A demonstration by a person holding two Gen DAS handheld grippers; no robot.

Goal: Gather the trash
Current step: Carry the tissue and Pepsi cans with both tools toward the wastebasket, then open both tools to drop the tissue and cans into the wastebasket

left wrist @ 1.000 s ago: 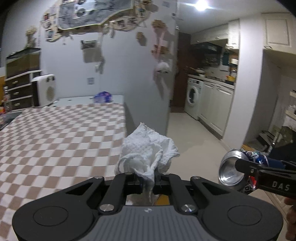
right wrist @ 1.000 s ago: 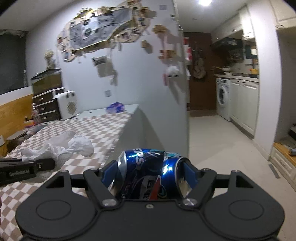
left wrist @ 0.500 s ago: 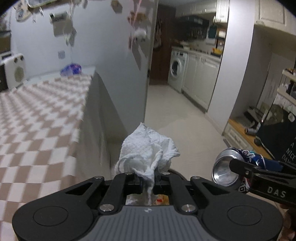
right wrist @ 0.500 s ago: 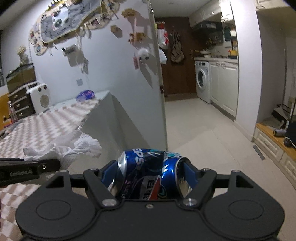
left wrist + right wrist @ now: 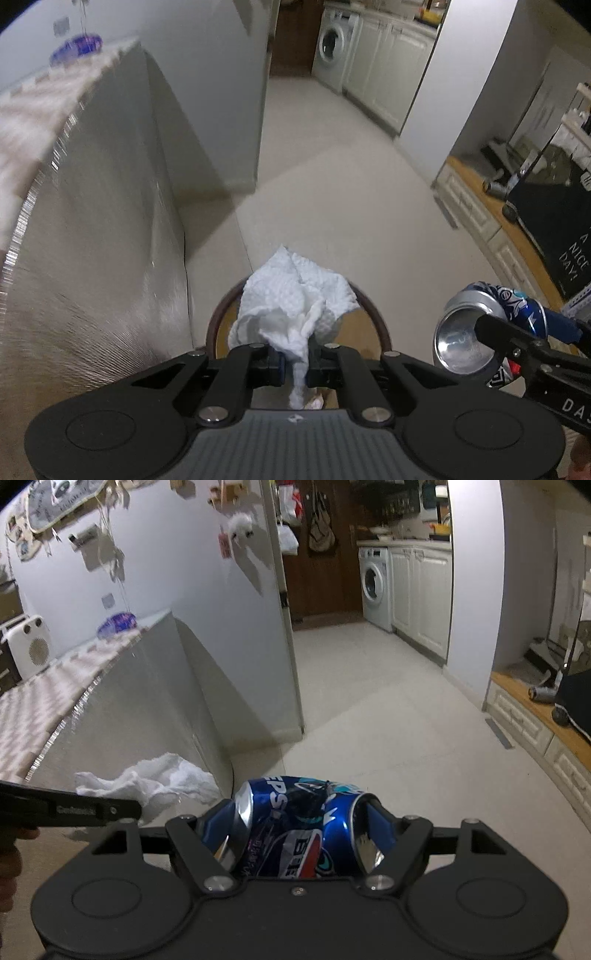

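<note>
My left gripper [image 5: 294,363] is shut on a crumpled white paper towel [image 5: 295,299], which hangs over a round brown-rimmed bin [image 5: 376,321] on the floor below. The right gripper [image 5: 299,823] is shut on a dented blue soda can [image 5: 295,827] held sideways between its fingers. In the left wrist view the can [image 5: 476,332] shows at the right, its silver base toward me, beside the bin. In the right wrist view the towel [image 5: 147,781] and the left gripper's finger [image 5: 70,808] sit at the left.
A table with a checkered cloth [image 5: 44,698] and a long grey side drape [image 5: 110,240] stands at the left. Pale floor [image 5: 332,184] runs ahead to a washing machine [image 5: 375,583] and white cabinets. A low wooden ledge [image 5: 495,221] with a black board lies at the right.
Both grippers have dropped and tilted downward, moving off the table's edge toward the floor. The bin has come into view under the towel. Both grips are unchanged.
</note>
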